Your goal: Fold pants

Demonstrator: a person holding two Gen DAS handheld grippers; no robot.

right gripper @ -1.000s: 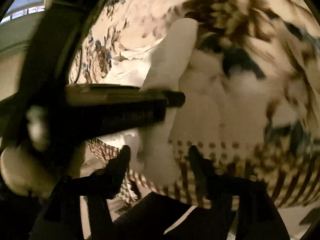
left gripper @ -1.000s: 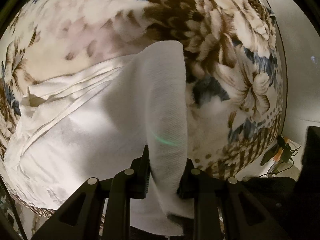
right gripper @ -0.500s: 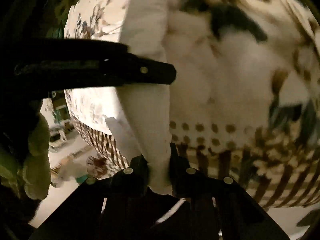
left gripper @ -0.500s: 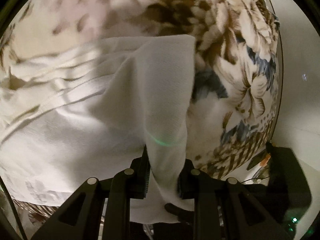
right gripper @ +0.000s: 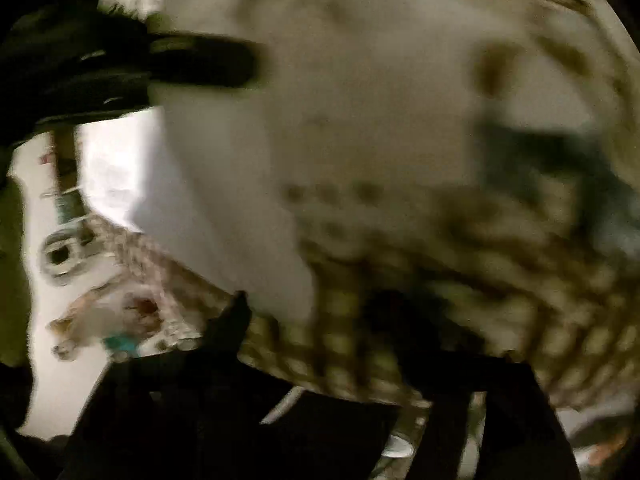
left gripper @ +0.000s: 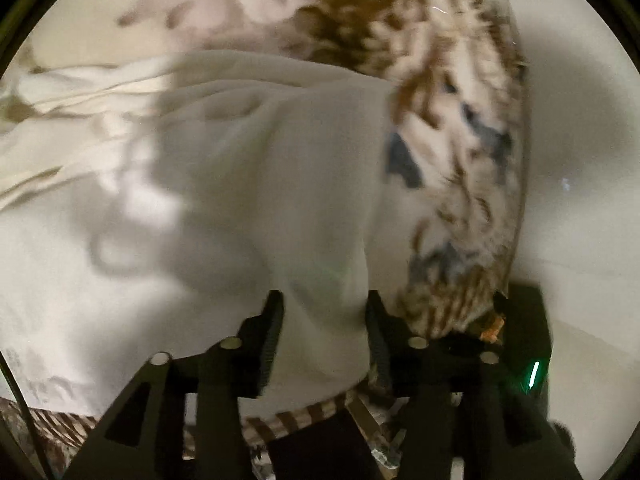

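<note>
White pants (left gripper: 248, 200) lie spread on a floral bedspread (left gripper: 460, 120), with one folded part draped toward me. My left gripper (left gripper: 326, 320) straddles that fold at the bed's edge. Its jaws are opening, and the cloth sits loose between the fingers. The right wrist view is blurred. It shows the same white cloth (right gripper: 240, 200) running down to my right gripper (right gripper: 316, 308), whose jaws are opening wide, with the cloth's end between them but not pinched. The left gripper (right gripper: 200, 64) shows there as a dark bar at the upper left.
The bedspread's checked border (right gripper: 440, 320) hangs over the bed's edge just ahead of my right gripper. Below it, pale floor (right gripper: 60, 380) holds small scattered items (right gripper: 64, 256). A black object with a green light (left gripper: 532, 372) sits at the lower right of the left wrist view.
Both grippers were shut on the white cloth half a second ago and have now spread their jaws. The right gripper dropped closer to the bed's edge, and the cloth has slackened.
</note>
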